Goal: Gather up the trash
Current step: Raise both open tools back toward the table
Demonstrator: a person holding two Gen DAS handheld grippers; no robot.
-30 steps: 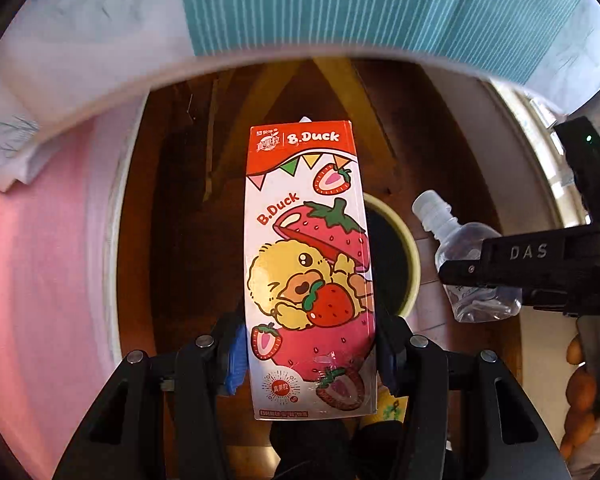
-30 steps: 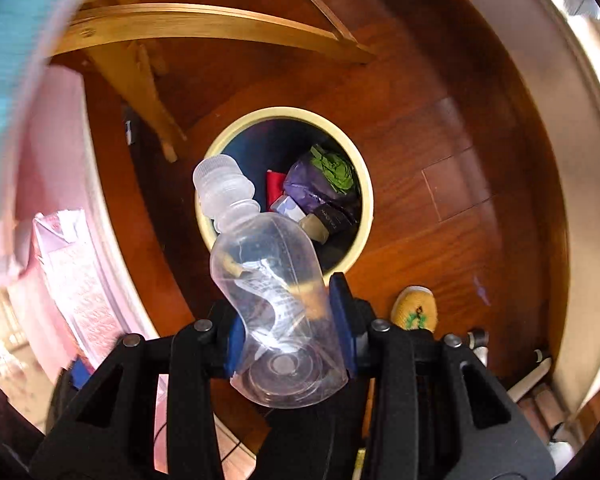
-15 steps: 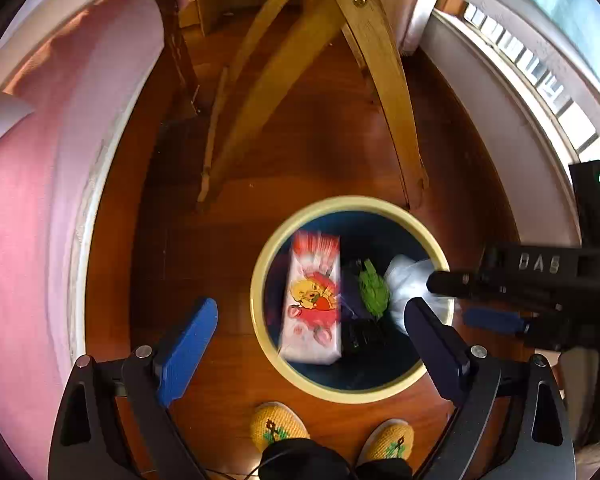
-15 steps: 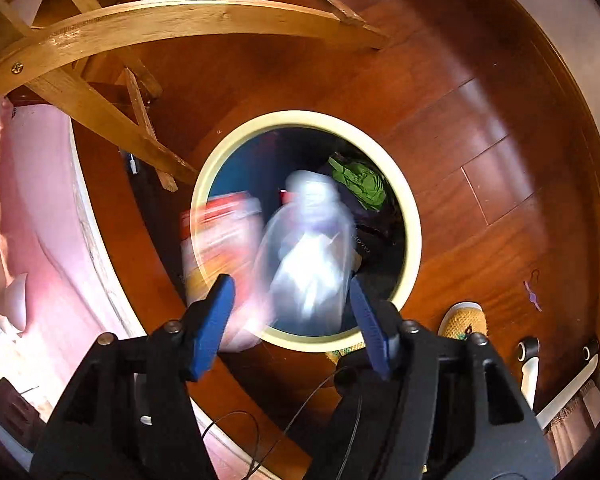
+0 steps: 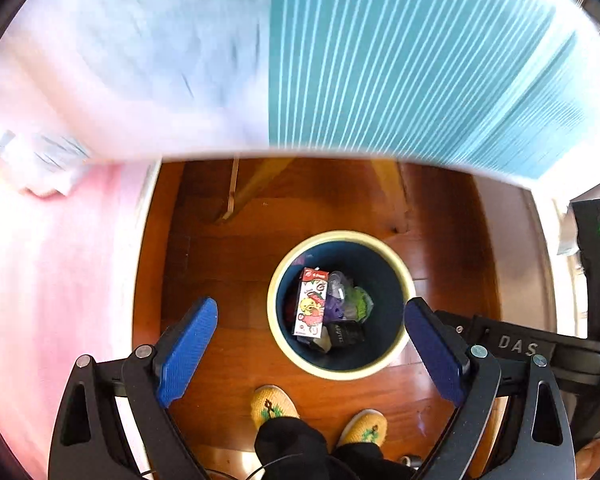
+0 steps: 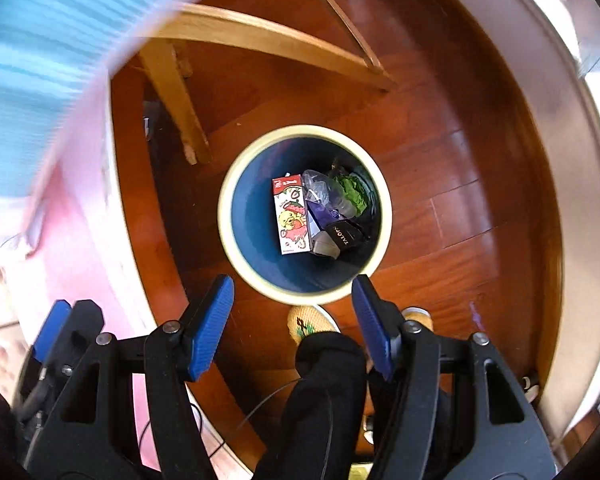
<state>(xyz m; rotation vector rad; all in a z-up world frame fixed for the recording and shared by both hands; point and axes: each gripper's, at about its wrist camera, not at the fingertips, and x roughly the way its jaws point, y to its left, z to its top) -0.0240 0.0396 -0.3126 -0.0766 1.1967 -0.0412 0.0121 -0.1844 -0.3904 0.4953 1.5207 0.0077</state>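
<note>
Carton [image 5: 311, 304] and bottle [image 6: 325, 193] inside the bin [image 5: 405, 276].

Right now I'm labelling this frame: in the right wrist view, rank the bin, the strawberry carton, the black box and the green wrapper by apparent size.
1. Bin, by far the largest.
2. Strawberry carton, lying inside it.
3. Black box and green wrapper: they look about alike and both are partly hidden, so I won't rank them.
</note>
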